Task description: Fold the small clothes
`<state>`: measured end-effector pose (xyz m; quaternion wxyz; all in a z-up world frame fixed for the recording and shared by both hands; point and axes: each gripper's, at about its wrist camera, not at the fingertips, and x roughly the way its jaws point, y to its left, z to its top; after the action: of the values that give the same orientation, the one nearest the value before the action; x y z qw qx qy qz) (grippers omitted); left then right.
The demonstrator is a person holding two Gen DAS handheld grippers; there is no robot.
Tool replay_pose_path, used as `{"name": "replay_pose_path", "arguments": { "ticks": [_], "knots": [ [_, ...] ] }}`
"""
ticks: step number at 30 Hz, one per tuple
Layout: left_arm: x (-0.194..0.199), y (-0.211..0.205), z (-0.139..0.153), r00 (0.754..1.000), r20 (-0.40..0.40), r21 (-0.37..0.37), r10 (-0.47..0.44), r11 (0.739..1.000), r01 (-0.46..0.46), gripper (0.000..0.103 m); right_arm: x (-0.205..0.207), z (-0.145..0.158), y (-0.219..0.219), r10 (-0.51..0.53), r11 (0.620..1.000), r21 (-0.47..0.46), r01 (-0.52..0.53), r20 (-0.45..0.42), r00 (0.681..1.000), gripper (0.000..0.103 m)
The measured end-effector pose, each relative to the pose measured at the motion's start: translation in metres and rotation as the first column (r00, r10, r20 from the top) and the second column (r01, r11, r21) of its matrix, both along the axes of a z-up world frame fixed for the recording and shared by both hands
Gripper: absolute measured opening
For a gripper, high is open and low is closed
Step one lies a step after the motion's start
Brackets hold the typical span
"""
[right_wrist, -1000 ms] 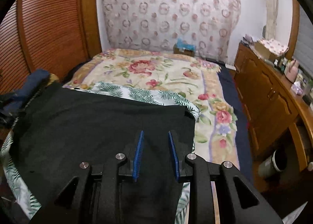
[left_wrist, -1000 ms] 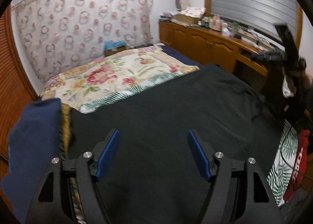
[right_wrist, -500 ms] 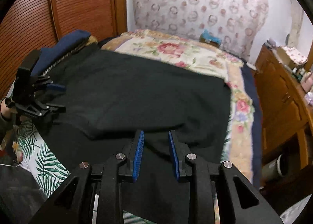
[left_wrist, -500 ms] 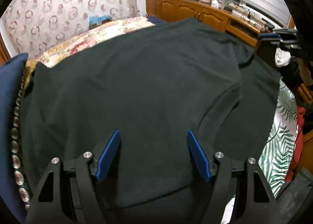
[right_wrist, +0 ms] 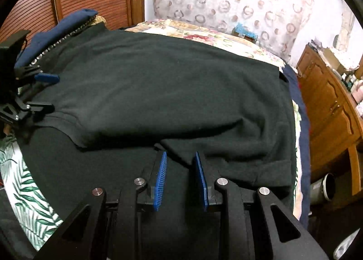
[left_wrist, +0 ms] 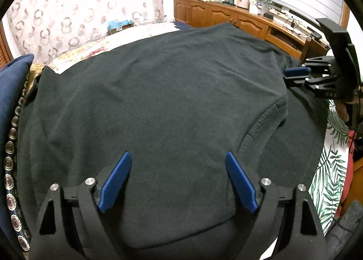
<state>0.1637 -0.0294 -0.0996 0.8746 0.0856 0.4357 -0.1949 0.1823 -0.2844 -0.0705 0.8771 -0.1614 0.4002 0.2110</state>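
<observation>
While one black shirt [left_wrist: 158, 105] is spread folded, the left gripper [left_wrist: 178, 180] is held wide, empty; the right gripper [right_wrist: 180, 176] is narrowly parted, gripping nothing.

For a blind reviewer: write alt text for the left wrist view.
A black shirt, folded over itself, covers most of a bed, with the open left claw hovering over its near edge. The right claw reaches in at the far right, beside a wooden cabinet.
</observation>
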Motion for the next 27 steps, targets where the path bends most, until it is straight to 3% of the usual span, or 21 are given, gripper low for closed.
{"name": "replay_pose_path", "arguments": {
  "ticks": [6, 8, 10, 13, 17, 22, 26, 27],
  "knots": [
    [0.000, 0.000, -0.002, 1.000, -0.003, 0.003, 0.028, 1.000, -0.028, 0.091, 0.002, -0.004, 0.008, 0.025, 0.999, -0.030, -0.023, 0.039, 0.999, 0.026],
    [0.000, -0.001, -0.002, 0.999, -0.003, 0.002, 0.034, 0.999, -0.034, 0.091, 0.000, -0.008, 0.011, 0.036, 0.999, -0.042, -0.034, 0.050, 0.998, 0.010],
    [0.000, -0.001, -0.002, 0.999, -0.002, 0.001, 0.033, 0.999, -0.033, 0.091, -0.004, -0.011, 0.016, 0.030, 0.997, -0.071, -0.026, 0.065, 0.997, 0.006],
    [-0.006, 0.000, 0.003, 1.000, 0.002, -0.025, 0.018, 1.000, -0.018, 0.077, -0.005, -0.010, 0.017, 0.024, 0.998, -0.060, -0.020, 0.068, 0.997, 0.004],
    [-0.025, -0.003, 0.013, 1.000, 0.015, -0.078, -0.018, 0.997, 0.019, 0.077, -0.030, 0.000, 0.013, 0.013, 1.000, -0.026, -0.010, 0.106, 0.994, 0.003],
    [-0.043, -0.024, 0.009, 0.994, 0.001, -0.051, -0.113, 0.992, 0.113, 0.058, -0.051, 0.007, 0.000, -0.005, 1.000, 0.010, 0.003, 0.137, 0.991, 0.003],
    [-0.041, -0.028, 0.005, 0.995, 0.013, -0.015, -0.103, 0.995, 0.104, 0.051, -0.053, -0.004, -0.002, -0.007, 1.000, 0.000, 0.007, 0.113, 0.994, 0.003],
    [-0.039, -0.027, 0.005, 0.995, 0.011, -0.018, -0.096, 0.995, 0.096, 0.045, -0.053, -0.007, -0.001, -0.006, 1.000, -0.001, 0.006, 0.108, 0.994, 0.003]
  ]
}}
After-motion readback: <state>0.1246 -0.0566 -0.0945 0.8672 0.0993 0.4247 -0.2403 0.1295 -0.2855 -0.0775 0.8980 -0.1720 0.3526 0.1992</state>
